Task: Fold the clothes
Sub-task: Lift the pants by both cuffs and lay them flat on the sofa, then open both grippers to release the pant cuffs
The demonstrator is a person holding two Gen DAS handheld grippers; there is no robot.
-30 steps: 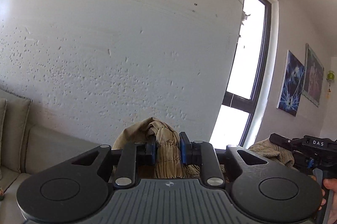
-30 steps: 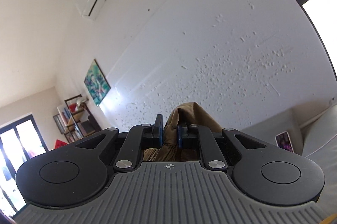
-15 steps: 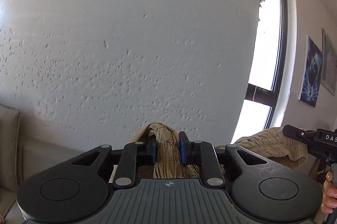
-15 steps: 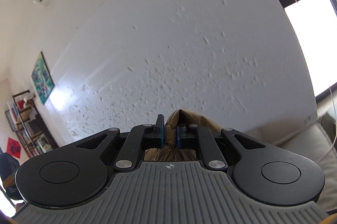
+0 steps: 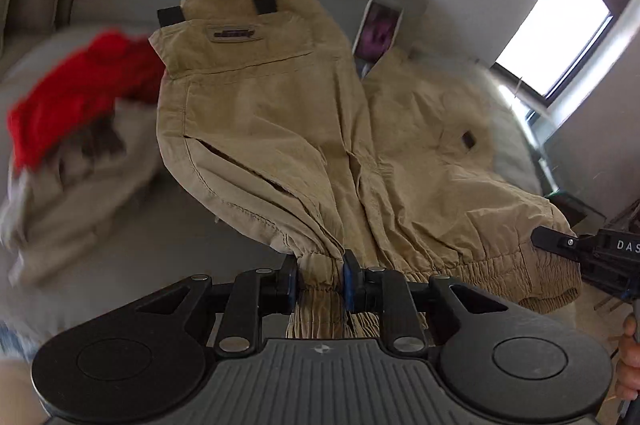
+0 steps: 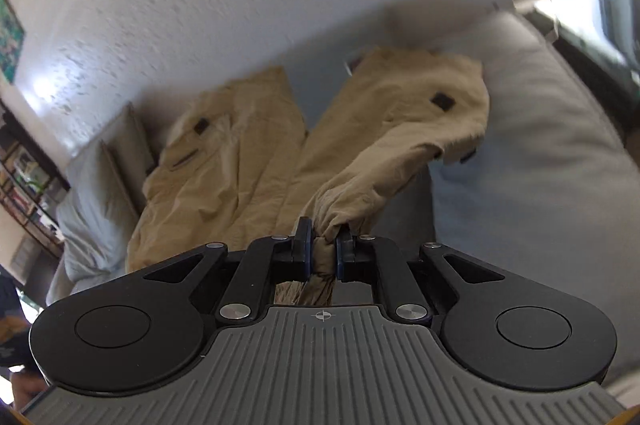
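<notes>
Left wrist view looks down on a grey sofa [image 5: 132, 225] whose seat carries most of what shows. Largest on it is a pair of tan trousers [image 5: 280, 113], spread with the two legs running away from the camera toward the sofa's back and the gathered elastic waistband nearest the lens. The cloth is a crumpled tan weave with stitched seams, a slit side pocket, a sewn label patch on a pocket flap and small black tabs on the legs. The far ends of the legs lie against the backrest, and the waist end is lifted off the seat.

The left gripper [image 5: 320, 283] has the waistband bunched between its blue pads, jaws nearly together and pressing on the cloth. Further along the same waistband, at the right edge, the right gripper [image 5: 560, 245] reaches in, black, with part of a hand [image 5: 630, 357] below it.

From the right wrist view, the trousers [image 6: 240, 161] stretch ahead of the right gripper [image 6: 323, 253], which pinches a twisted wad of the waist fabric, jaws almost closed upon it; one leg lies flat, the other folds over on itself near the sofa's [image 6: 540, 153] arm.

Left of the trousers lies a blurred heap of other clothes [image 5: 68, 161], with a red garment [image 5: 80, 85] on top. A small framed picture [image 5: 378, 33] shows between the two legs at the backrest.
</notes>
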